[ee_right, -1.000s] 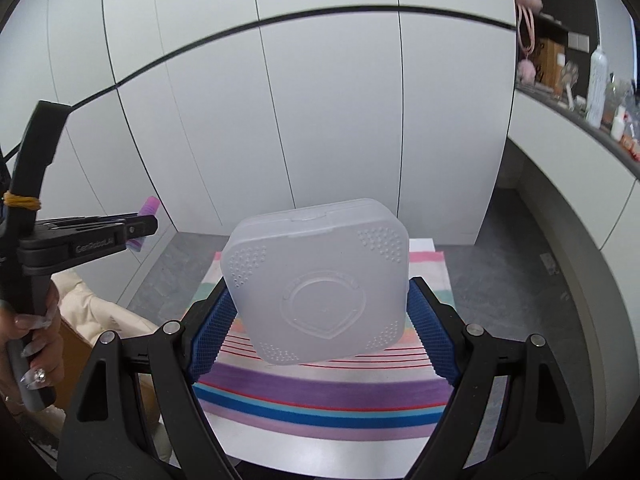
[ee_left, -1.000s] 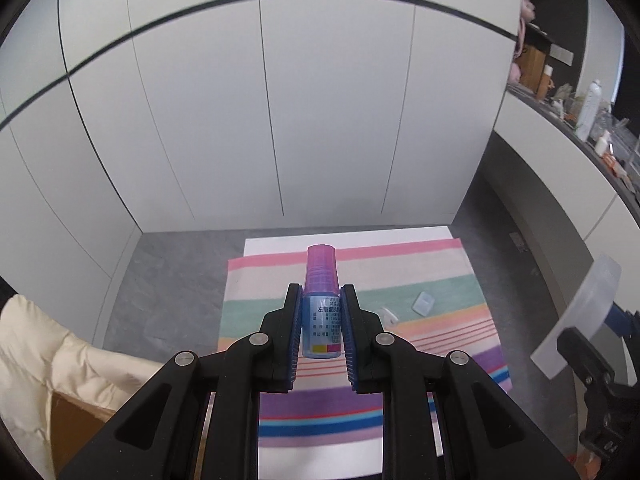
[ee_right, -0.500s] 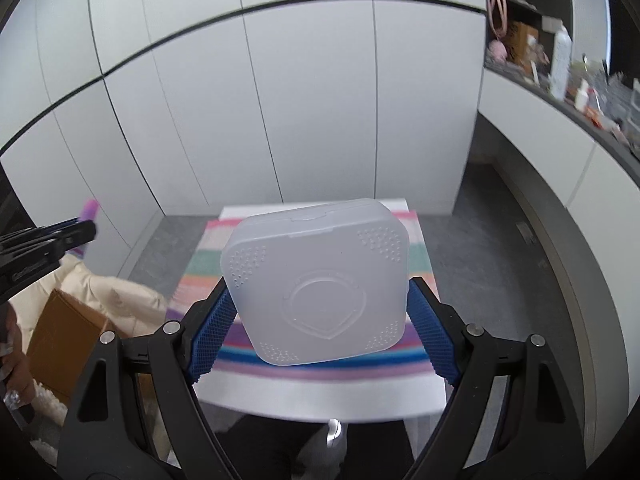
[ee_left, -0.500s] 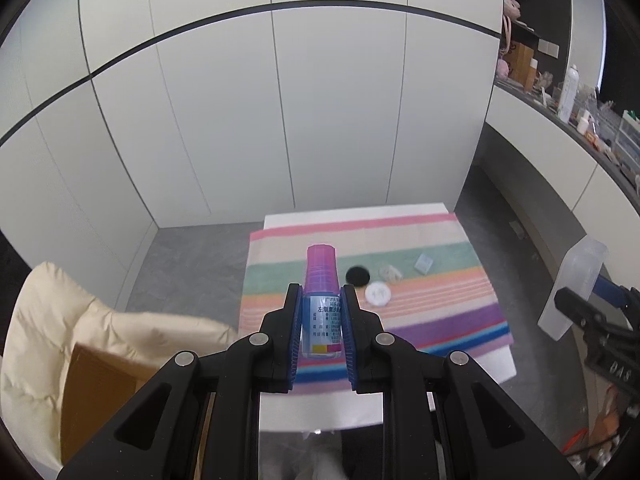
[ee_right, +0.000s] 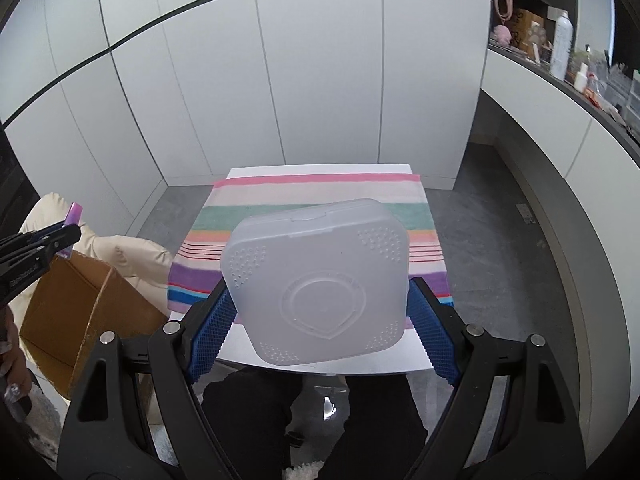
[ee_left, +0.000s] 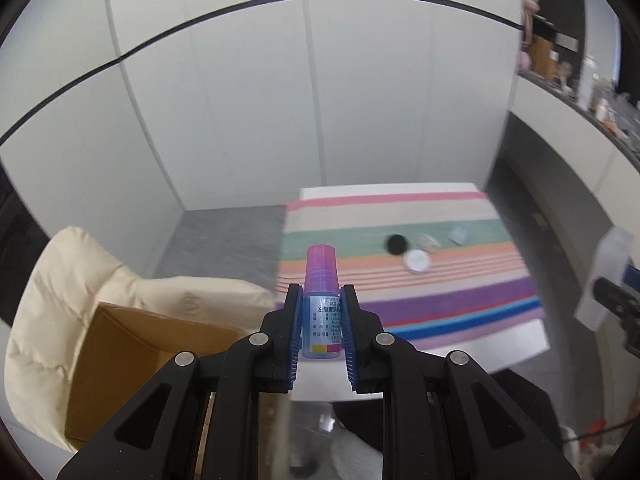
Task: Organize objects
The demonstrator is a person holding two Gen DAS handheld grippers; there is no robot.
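My left gripper [ee_left: 321, 304] is shut on a small bottle [ee_left: 321, 300] with a purple cap and a blue label, held upright in the air near the table's front left corner. My right gripper [ee_right: 316, 304] is shut on a white square plastic case [ee_right: 316, 286], held above the table's front edge. An open cardboard box [ee_left: 132, 364] sits on a cream cushion [ee_left: 60, 280] left of the table; it also shows in the right wrist view [ee_right: 76, 304]. The left gripper [ee_right: 48, 240] with the bottle is over that box.
A small table with a striped cloth [ee_left: 400, 280] holds a black disc [ee_left: 397, 244], a white round lid [ee_left: 417, 261] and two small clear packets [ee_left: 458, 235]. White cabinet walls stand behind. A cluttered counter [ee_right: 580, 80] runs along the right. The person's dark-clothed legs [ee_right: 320, 420] are below.
Both grippers have pulled back and up from the table. The left gripper with the bottle has swung left toward the cardboard box. The small items on the cloth have come into view.
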